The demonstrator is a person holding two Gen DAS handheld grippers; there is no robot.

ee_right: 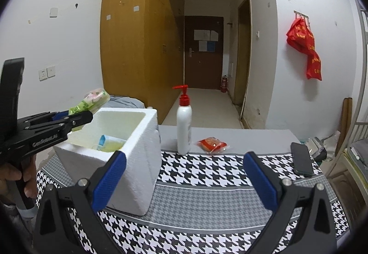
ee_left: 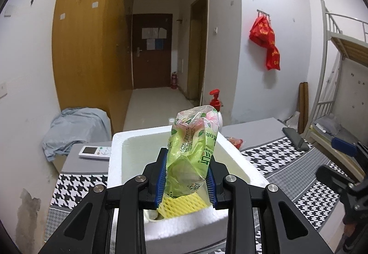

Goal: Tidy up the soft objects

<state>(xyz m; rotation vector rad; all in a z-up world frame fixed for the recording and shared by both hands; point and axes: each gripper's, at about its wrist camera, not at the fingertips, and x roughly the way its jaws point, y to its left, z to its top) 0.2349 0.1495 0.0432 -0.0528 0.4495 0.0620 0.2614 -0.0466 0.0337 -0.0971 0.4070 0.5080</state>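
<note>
My left gripper [ee_left: 186,175] is shut on a green plastic tissue pack [ee_left: 192,145], holding it upright above the open white foam box [ee_left: 239,162]. Inside the box lies a yellow foam net [ee_left: 181,205]. From the right wrist view the left gripper [ee_right: 79,117] hovers over the box [ee_right: 142,152] at the left, with the tissue pack [ee_right: 94,99] sticking out beyond it. My right gripper [ee_right: 184,175] stands open over the houndstooth cloth, nothing between its blue pads. A small red packet [ee_right: 212,144] lies on the table behind it.
A white pump bottle with a red top [ee_right: 184,129] stands right of the box. A dark phone [ee_right: 301,158] lies at the table's right end. A white remote [ee_left: 95,152] lies left of the box. A bunk bed frame [ee_left: 333,83] stands at the far right.
</note>
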